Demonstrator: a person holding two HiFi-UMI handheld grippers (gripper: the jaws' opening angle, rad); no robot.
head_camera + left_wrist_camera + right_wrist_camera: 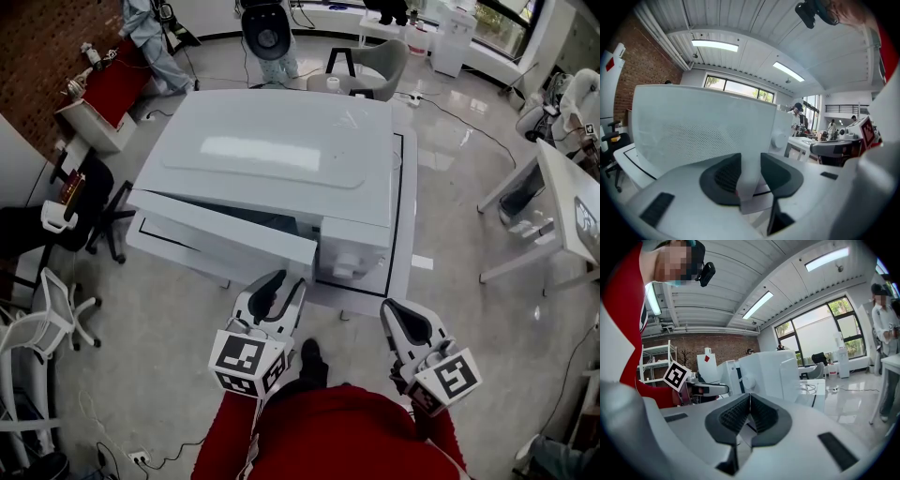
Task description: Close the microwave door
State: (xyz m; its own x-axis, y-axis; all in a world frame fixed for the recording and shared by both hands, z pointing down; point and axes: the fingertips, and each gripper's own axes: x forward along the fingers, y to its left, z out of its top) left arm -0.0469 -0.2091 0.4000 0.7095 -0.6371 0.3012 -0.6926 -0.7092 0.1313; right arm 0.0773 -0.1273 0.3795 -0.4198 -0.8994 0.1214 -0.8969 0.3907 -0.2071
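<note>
left tongs are gripping the free edge of the microwave door: in the left gripper view i'm seeing the white panel filling the gap between the two dark pads, with its dotted window spreading away to the left. looking down from the head view, the door is standing ajar, angling out from the front of the microwave toward the left of the picture, and the tongs are meeting it at its near end. the microwave is sitting on a low white table with a black line running round its top. right tongs are sitting closed with nothing in them, their ribbed pads touching at the tips. they are hovering off to the right, apart from the door and near the table's front corner. the left marker cube is facing up at the head camera, just above a red sleeve.
</note>
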